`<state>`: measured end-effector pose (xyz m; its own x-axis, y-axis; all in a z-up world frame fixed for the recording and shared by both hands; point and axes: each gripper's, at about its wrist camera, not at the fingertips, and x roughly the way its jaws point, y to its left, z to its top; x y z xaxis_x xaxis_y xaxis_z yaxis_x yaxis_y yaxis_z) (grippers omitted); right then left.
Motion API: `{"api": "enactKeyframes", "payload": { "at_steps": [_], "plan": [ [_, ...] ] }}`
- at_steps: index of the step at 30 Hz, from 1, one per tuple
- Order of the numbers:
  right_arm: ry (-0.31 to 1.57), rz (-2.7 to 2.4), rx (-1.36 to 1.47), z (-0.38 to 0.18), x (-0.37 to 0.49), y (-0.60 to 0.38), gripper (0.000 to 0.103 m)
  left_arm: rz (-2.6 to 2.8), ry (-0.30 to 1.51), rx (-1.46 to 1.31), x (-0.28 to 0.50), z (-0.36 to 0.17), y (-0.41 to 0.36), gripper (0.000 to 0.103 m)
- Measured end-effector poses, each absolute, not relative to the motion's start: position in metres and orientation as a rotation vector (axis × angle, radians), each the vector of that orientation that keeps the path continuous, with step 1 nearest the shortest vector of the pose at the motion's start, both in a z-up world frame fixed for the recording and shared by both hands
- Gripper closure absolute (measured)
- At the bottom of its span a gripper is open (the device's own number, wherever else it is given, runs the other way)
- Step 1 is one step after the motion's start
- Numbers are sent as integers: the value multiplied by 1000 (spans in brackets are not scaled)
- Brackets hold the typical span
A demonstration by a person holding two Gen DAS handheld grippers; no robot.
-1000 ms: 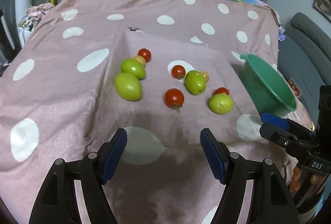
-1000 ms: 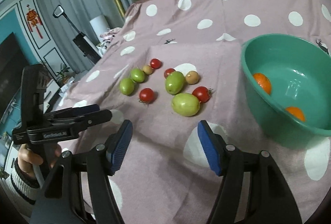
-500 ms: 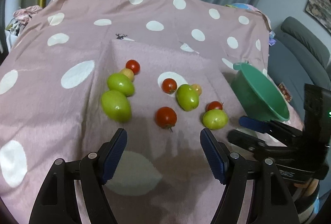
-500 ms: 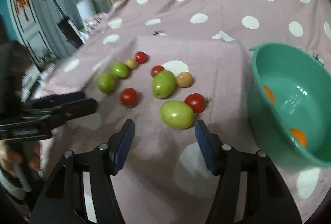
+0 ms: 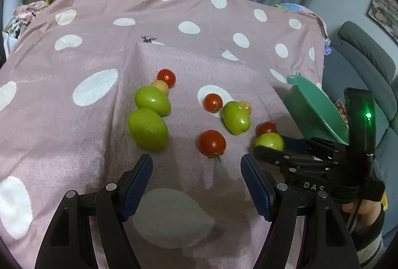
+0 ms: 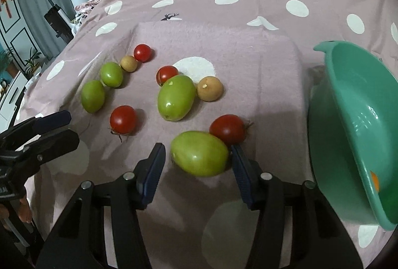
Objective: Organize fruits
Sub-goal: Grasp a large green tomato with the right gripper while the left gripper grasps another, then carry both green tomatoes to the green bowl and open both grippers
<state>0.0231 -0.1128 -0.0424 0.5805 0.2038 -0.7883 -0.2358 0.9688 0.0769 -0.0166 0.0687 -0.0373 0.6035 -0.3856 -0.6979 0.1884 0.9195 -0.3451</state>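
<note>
Your right gripper (image 6: 197, 157) is closing around the nearest green fruit (image 6: 199, 153), pads not yet pressing. Center it and avoid the touching red tomato (image 6: 227, 129). Your left gripper (image 5: 196, 170) hangs open, holding nothing.

My right gripper (image 6: 197, 159) is closing its blue fingers (image 6: 242, 175) around a green tomato (image 6: 199, 156) on the pink dotted cloth (image 6: 248, 45); the right one is at its skin, the left one still apart. A red tomato (image 6: 227, 129) touches it behind. To the right, a green bowl (image 6: 348, 100) holds an orange fruit (image 6: 375, 180). At far left is my left gripper (image 6: 53, 129), near another red tomato (image 6: 123, 119).
</note>
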Motion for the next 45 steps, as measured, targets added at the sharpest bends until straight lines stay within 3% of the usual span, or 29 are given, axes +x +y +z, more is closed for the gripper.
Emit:
{"api": "enactKeyframes", "payload": {
  "at_steps": [1,12,26,30,32,40,43,45],
  "plan": [
    [919,254,-44,-44,24,-112,56,-337,863,-247,-16,-38,69,30],
    [864,390,21,-35,4,-119,56,-364,874,-238,-2,-34,57,30],
    [830,508,87,-37,-16,-147,56,-376,971,-76,59,-34,-18,30],
    [825,532,113,-36,-17,-150,56,-352,994,-41,69,-42,-29,40],
    [820,544,126,-35,-18,-152,56,-341,1017,-43,75,-50,-30,50],
    [811,557,161,-34,-17,-156,56,-336,1038,-56,81,-56,-30,53],
    [809,557,163,-34,-19,-155,56,-352,1047,-35,84,-56,-33,64],
    [808,556,165,-34,-19,-156,56,-359,1046,-44,85,-56,-31,64]
  ]
}}
